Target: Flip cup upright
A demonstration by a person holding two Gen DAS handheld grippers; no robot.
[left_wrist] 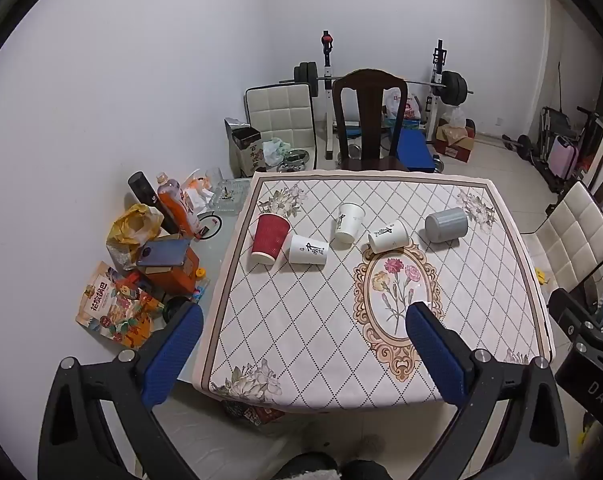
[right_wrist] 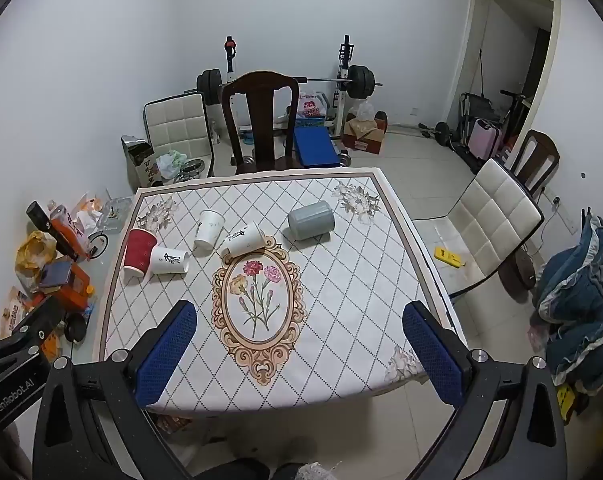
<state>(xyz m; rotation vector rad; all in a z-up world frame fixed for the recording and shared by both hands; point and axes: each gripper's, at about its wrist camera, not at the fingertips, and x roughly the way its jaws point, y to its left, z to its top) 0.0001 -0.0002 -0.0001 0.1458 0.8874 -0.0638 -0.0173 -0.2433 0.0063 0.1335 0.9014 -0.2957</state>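
Observation:
Several cups lie on their sides in a row across the far half of the table: a red ribbed paper cup (left_wrist: pixel 270 239) (right_wrist: pixel 138 255), three white paper cups with black lettering (left_wrist: pixel 308 251) (left_wrist: pixel 349 223) (left_wrist: pixel 387 236) (right_wrist: pixel 169 261) (right_wrist: pixel 209 229) (right_wrist: pixel 245 239), and a grey cup (left_wrist: pixel 446 224) (right_wrist: pixel 311 220). My left gripper (left_wrist: pixel 303 354) is open and empty, above the table's near edge. My right gripper (right_wrist: pixel 301 354) is open and empty too, above the near edge. Both are well short of the cups.
The table wears a diamond-patterned cloth (left_wrist: pixel 301 320) with a flower medallion (left_wrist: pixel 397 300). Bottles, snack bags, a phone and an orange box clutter the glass strip at the left (left_wrist: pixel 157 256). A dark wooden chair (left_wrist: pixel 369 120) stands behind the table, a white padded chair (right_wrist: pixel 489 224) at the right.

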